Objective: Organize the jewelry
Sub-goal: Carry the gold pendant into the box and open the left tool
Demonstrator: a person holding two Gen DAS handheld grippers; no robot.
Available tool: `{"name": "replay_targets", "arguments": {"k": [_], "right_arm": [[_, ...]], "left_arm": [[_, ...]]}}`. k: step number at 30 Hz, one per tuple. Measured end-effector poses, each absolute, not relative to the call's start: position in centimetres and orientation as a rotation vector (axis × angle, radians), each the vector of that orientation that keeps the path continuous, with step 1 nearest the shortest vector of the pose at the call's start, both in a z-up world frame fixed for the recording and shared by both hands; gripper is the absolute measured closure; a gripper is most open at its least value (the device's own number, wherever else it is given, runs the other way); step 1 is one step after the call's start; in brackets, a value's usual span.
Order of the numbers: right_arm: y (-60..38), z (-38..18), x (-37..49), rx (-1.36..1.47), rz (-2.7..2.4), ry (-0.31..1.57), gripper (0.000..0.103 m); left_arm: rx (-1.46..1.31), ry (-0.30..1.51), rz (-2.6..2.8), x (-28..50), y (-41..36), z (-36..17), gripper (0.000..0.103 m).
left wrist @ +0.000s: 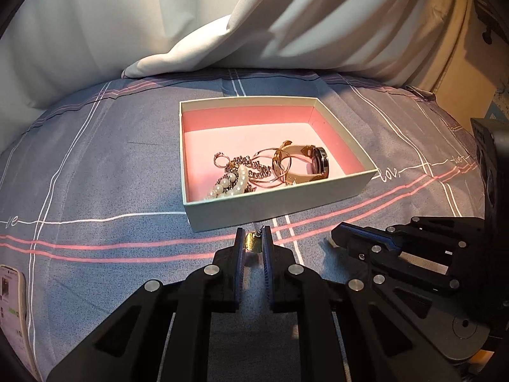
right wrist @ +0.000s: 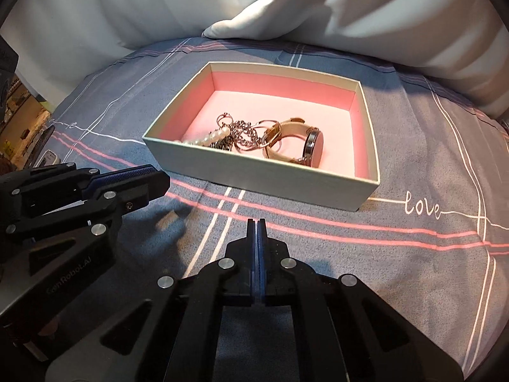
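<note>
An open pale box with pink lining (left wrist: 346, 146) (right wrist: 366, 127) sits on the grey bedsheet. In it lie a watch (left wrist: 305, 162) (right wrist: 305, 146), a pearl bracelet (left wrist: 229, 184) (right wrist: 213, 137), a dark chain (left wrist: 251, 167) (right wrist: 241, 137) and thin hoop rings (left wrist: 270, 172). My left gripper (left wrist: 253, 238) is just in front of the box, its fingers a little apart around a small gold pendant (left wrist: 253, 242) on a thin wire. It also shows in the right wrist view (right wrist: 149, 181). My right gripper (right wrist: 257, 222) is shut and empty, lying to the right of the left one (left wrist: 343, 235).
A white pillow (left wrist: 222, 31) (right wrist: 350, 9) lies behind the box. A phone (left wrist: 11, 296) lies at the bed's left edge. The sheet (right wrist: 423, 207) carries pink and white stripes and the word "love". Dark objects stand at the far right.
</note>
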State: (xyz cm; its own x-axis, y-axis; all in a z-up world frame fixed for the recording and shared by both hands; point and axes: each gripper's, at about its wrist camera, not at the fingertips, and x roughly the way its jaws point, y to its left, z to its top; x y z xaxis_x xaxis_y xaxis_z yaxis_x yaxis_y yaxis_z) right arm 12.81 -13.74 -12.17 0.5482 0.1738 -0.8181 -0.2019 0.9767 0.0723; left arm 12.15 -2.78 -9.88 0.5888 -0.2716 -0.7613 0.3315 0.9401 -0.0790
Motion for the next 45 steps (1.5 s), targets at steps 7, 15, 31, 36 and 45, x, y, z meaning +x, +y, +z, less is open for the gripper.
{"name": "replay_targets", "arguments": {"k": [7, 15, 31, 36, 45], "right_arm": [[-13.9, -7.8, 16.6, -0.055, 0.191, 0.891, 0.101], [-13.9, -6.4, 20.3, -0.055, 0.176, 0.881, 0.101], [-14.7, -10.0, 22.2, -0.061, 0.158, 0.983, 0.101], [-14.7, -10.5, 22.4, -0.064, 0.155, 0.996, 0.101], [-14.3, -10.5, 22.3, -0.098, 0.145, 0.997, 0.068]], "left_arm": [[0.036, 0.781, -0.33, 15.6, -3.3, -5.5, 0.092], [0.004, 0.797, -0.296, 20.0, -4.4, -4.3, 0.092], [0.007, 0.916, -0.26, 22.7, -4.8, -8.5, 0.092], [0.007, 0.934, -0.257, 23.1, -4.8, -9.1, 0.092], [0.017, 0.91, -0.237, 22.8, -4.9, -8.6, 0.041]]}}
